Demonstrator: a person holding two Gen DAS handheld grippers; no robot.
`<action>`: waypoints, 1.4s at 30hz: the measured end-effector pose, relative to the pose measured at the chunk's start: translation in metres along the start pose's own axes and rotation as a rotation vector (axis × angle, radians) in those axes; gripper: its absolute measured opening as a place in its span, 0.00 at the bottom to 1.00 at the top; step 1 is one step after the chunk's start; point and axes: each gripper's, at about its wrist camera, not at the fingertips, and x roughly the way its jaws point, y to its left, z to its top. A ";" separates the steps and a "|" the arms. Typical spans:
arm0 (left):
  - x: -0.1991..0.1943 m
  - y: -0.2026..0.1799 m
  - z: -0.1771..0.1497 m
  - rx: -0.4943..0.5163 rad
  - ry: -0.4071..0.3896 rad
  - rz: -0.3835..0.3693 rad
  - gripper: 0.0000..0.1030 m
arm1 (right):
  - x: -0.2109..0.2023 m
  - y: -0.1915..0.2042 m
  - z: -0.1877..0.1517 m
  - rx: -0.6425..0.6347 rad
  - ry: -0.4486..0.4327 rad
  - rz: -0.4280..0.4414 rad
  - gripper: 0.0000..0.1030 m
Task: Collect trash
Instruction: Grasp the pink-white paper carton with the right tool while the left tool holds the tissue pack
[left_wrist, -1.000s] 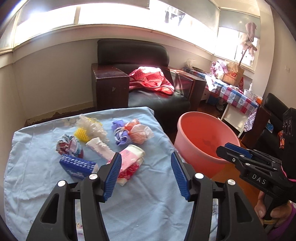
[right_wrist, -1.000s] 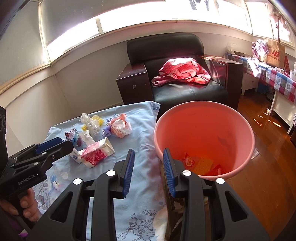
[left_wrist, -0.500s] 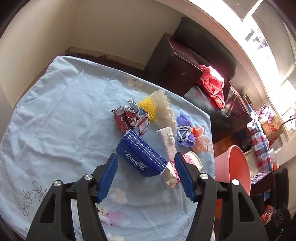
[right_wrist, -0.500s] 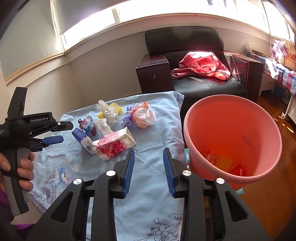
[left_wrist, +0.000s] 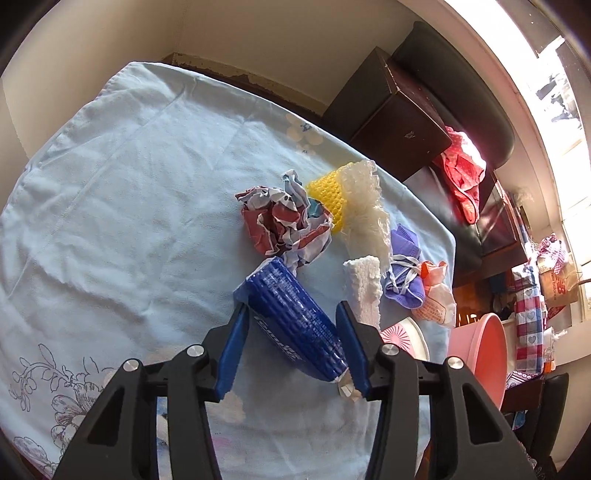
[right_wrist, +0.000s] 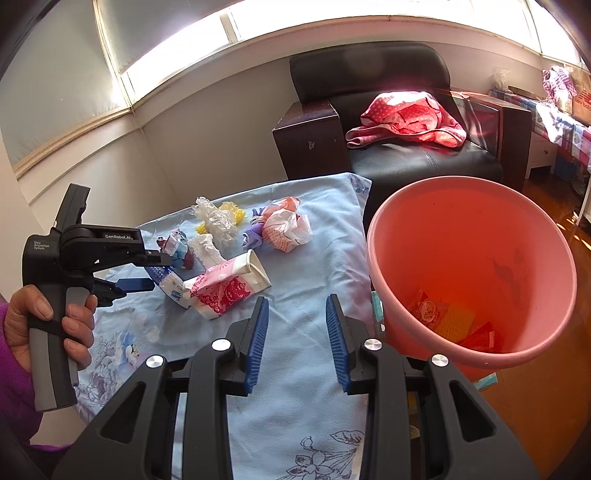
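Note:
My left gripper is open, its blue pads on either side of a blue Tempo tissue pack that lies on the light blue tablecloth; it also shows in the right wrist view. Beyond the pack lie a crumpled red-and-white paper, a yellow and white foam net, a white foam piece, a purple mask and a pink-and-white carton. My right gripper is open and empty over the cloth, left of the pink bucket, which holds some wrappers.
A black leather armchair with a red cloth on it stands behind the table. A crumpled orange-and-white bag lies near the mask. A side table with a checked cloth is at the far right.
My left gripper has dropped lower and closer, so the blue tissue pack now sits between its pads. My right gripper has shifted slightly towards the bucket.

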 end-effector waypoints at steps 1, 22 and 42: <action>-0.002 0.001 -0.001 0.005 -0.003 -0.003 0.41 | 0.001 0.001 0.001 0.000 0.002 0.008 0.32; -0.035 0.047 -0.016 0.130 -0.029 -0.159 0.34 | 0.091 0.034 0.017 0.373 0.299 0.326 0.32; -0.051 0.067 -0.016 0.163 -0.064 -0.211 0.34 | 0.103 0.048 0.014 0.405 0.302 0.241 0.04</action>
